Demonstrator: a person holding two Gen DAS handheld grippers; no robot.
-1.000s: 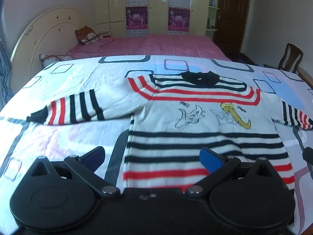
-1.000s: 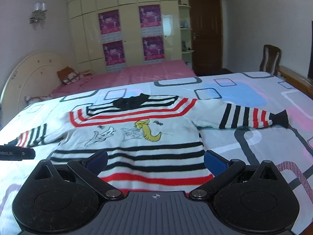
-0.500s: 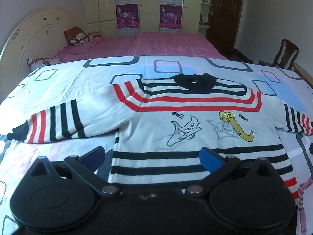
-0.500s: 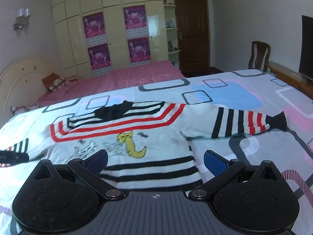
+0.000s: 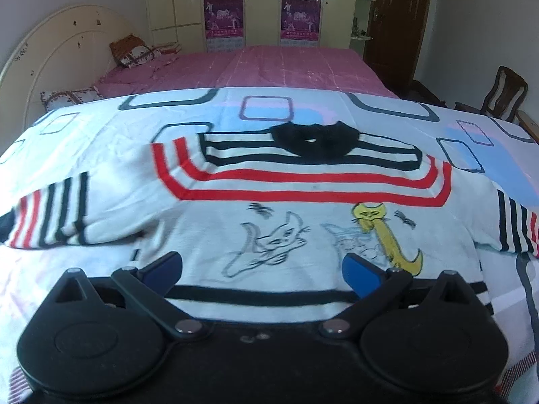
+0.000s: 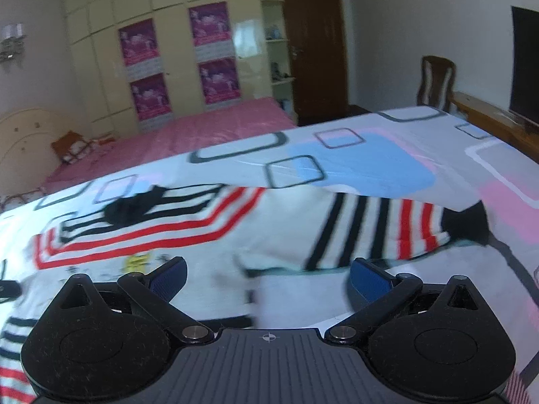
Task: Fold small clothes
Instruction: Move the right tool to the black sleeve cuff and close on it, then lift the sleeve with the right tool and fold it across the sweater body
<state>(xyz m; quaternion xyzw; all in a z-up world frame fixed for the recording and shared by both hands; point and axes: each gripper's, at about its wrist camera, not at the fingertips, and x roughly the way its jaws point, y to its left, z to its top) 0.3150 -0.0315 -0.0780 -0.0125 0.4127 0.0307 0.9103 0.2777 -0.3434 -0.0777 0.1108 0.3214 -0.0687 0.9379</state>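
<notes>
One sweater (image 5: 303, 222) lies spread flat, face up, on the patterned bedspread (image 5: 101, 128). It has one black collar (image 5: 315, 138), two sleeves, and two cat drawings on the chest: one outlined cat (image 5: 273, 245) and one yellow cat (image 5: 387, 235). Two grippers are in view, each with two blue fingertip pads.

Left gripper (image 5: 262, 269): jaws spread wide apart, nothing between them. It sits above the lower chest of the sweater. The outlined cat is directly ahead between the pads; the yellow cat is just ahead of the right pad (image 5: 362, 274). The collar lies farther ahead, on the centre line. The sweater's left sleeve (image 5: 54, 215) extends ahead and to the left of the gripper; the other sleeve's striped cuff shows at far right. Whether the pads touch the fabric cannot be told.

Right gripper (image 6: 267, 277): jaws spread wide apart, nothing between them. The sweater's right sleeve (image 6: 377, 232), with black and red stripes and a black cuff, lies just ahead of the gap and of the right pad (image 6: 369, 281). The collar (image 6: 134, 207) is ahead and to the left. This view is motion-blurred; contact with the fabric cannot be told.

Beyond the bedspread: one pink bed (image 5: 256, 67), four purple posters (image 6: 215, 28) on the wardrobe, one wooden chair (image 6: 434, 80).
</notes>
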